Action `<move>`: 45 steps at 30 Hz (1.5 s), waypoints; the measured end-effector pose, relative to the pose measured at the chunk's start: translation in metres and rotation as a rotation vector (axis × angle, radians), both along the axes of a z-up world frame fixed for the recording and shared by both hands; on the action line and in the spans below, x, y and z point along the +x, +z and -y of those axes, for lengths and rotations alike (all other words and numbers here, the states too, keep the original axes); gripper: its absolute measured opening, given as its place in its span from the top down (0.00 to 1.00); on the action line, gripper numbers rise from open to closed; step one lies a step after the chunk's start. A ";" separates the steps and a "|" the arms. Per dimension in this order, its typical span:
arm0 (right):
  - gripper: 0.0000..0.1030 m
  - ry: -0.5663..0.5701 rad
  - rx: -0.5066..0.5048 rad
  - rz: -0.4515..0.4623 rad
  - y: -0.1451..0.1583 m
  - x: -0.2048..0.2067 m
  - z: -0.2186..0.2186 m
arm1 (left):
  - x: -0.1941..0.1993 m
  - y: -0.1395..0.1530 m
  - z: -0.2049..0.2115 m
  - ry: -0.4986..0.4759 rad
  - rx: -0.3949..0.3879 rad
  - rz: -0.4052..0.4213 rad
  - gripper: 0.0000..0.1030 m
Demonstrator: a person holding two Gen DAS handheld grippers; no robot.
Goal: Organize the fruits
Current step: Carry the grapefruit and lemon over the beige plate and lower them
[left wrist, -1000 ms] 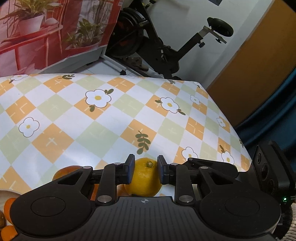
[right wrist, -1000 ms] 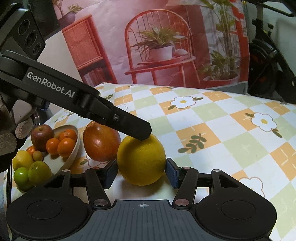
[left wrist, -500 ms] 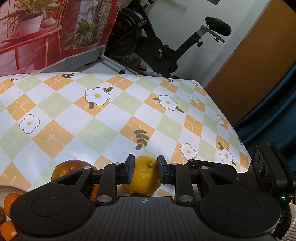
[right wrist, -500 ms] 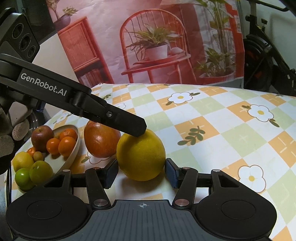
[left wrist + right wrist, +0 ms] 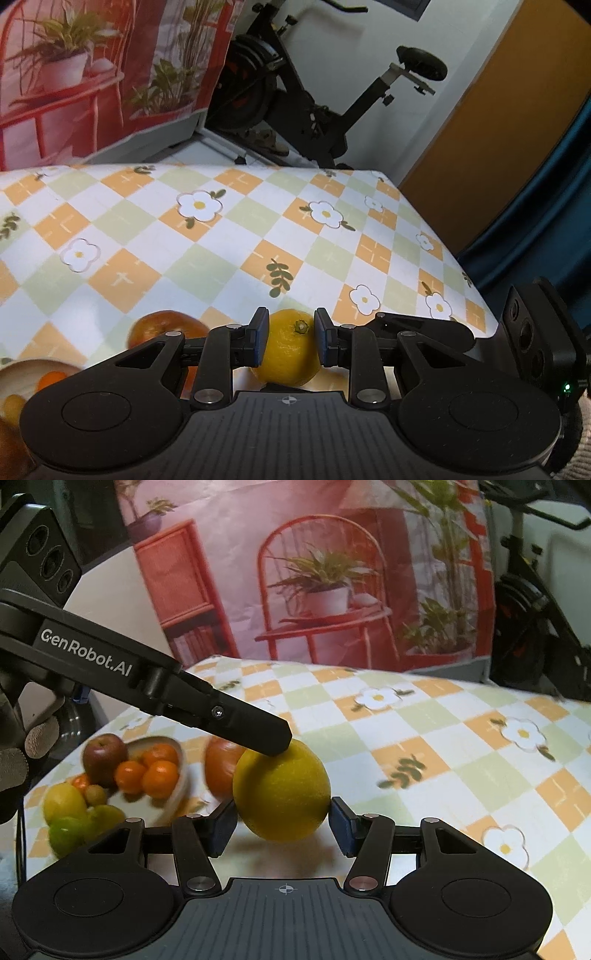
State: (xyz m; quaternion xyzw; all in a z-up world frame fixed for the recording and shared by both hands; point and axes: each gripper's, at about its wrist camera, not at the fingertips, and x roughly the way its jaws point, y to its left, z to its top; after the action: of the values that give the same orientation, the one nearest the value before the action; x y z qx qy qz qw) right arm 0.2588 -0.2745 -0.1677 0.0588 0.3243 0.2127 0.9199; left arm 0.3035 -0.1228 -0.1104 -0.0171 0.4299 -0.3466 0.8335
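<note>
Yellow citrus (image 5: 286, 350): lower part hidden behind the left gripper (image 5: 289, 336) body in the left wrist view; its contact with the counter (image 5: 229, 258) not visible.
Red-brown fruit (image 5: 162, 326): lower half covered by the gripper linkage; in the right wrist view blurred and mostly behind the citrus.
Bowl (image 5: 176, 790): motion-blurred at right wrist; cut by the left edge and gripper body at left wrist, contents there smeared.
Green fruits (image 5: 70, 830): blurred, partly hidden by the right gripper (image 5: 282, 825) body; kind not discernible.
Gloved hand (image 5: 22, 753): cut off by the frame's left edge.
Exercise bike (image 5: 314, 110): handlebar cropped at top.
</note>
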 end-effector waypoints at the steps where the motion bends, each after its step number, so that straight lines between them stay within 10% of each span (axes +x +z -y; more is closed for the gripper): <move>1: 0.51 0.010 -0.003 0.005 0.004 -0.001 -0.005 | -0.002 0.004 -0.006 0.003 -0.004 0.004 0.73; 21: 0.51 0.278 -0.058 0.022 0.039 -0.001 -0.149 | -0.049 0.023 -0.155 0.217 -0.086 0.017 0.73; 45: 0.50 0.329 -0.168 -0.100 0.014 0.011 -0.195 | -0.049 -0.019 -0.190 0.322 -0.109 -0.071 0.74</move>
State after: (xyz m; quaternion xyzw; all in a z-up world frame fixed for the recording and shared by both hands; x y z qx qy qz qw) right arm 0.2702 -0.0790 -0.1532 -0.0618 0.3916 0.3294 0.8570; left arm 0.2548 0.0673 -0.1290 -0.1432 0.4312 -0.2306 0.8604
